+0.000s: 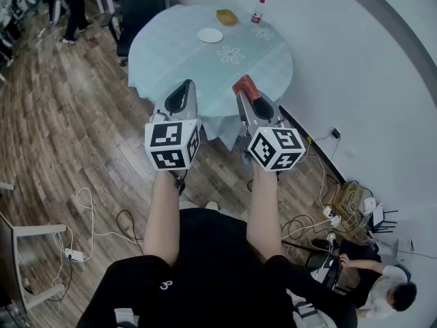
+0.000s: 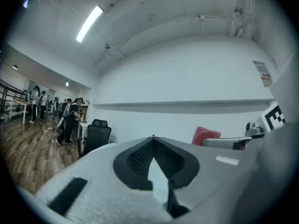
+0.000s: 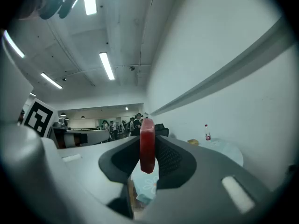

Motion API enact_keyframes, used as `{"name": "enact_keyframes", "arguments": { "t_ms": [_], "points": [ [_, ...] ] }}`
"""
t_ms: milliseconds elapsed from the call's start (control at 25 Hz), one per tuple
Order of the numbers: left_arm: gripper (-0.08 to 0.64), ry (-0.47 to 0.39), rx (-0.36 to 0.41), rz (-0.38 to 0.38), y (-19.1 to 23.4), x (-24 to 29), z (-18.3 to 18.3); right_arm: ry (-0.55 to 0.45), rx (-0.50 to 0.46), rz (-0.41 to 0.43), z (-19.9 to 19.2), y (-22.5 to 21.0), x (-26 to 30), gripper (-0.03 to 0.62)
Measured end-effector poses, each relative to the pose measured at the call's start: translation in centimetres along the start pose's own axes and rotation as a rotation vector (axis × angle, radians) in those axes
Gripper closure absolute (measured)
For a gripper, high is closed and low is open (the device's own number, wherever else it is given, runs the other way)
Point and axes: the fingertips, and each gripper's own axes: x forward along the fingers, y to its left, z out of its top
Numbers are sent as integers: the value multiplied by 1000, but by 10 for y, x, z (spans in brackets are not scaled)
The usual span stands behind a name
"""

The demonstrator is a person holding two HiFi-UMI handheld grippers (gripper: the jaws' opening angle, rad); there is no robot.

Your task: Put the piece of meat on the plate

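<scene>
My right gripper (image 1: 246,87) is shut on a red piece of meat (image 1: 244,85), which stands upright between the jaws (image 3: 147,145) and sticks out past their tips. It also shows at the right of the left gripper view as a red slab (image 2: 204,136). My left gripper (image 1: 179,89) is shut with nothing in it, its tips meeting (image 2: 153,137). Both are held level at the near edge of a round table with a pale blue cloth (image 1: 184,53). A small white plate (image 1: 210,35) lies on the far side of the table, well beyond both grippers.
A brown block (image 1: 227,17) and a red-capped bottle (image 1: 257,11) stand at the table's far edge. A black office chair (image 1: 140,5) is behind the table. Cables and power strips (image 1: 326,217) lie on the wooden floor; a person (image 1: 379,289) sits at lower right.
</scene>
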Motion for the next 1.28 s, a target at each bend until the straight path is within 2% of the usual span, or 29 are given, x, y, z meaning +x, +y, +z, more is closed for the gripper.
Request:
{"name": "enact_keyframes", "arguments": {
  "t_ms": [120, 320, 1000, 1280],
  "points": [
    [568, 7, -4, 6, -3, 3, -5, 0, -4, 8, -1, -4, -1, 492],
    [568, 18, -5, 7, -10, 9, -11, -4, 45, 13, -5, -16, -3, 492],
    [568, -10, -27, 53, -33, 53, -18, 2, 41, 28, 8, -86, 5, 492],
    [568, 14, -48, 158, 17, 53, -28, 45, 69, 77, -17, -80, 41, 492]
  ]
}}
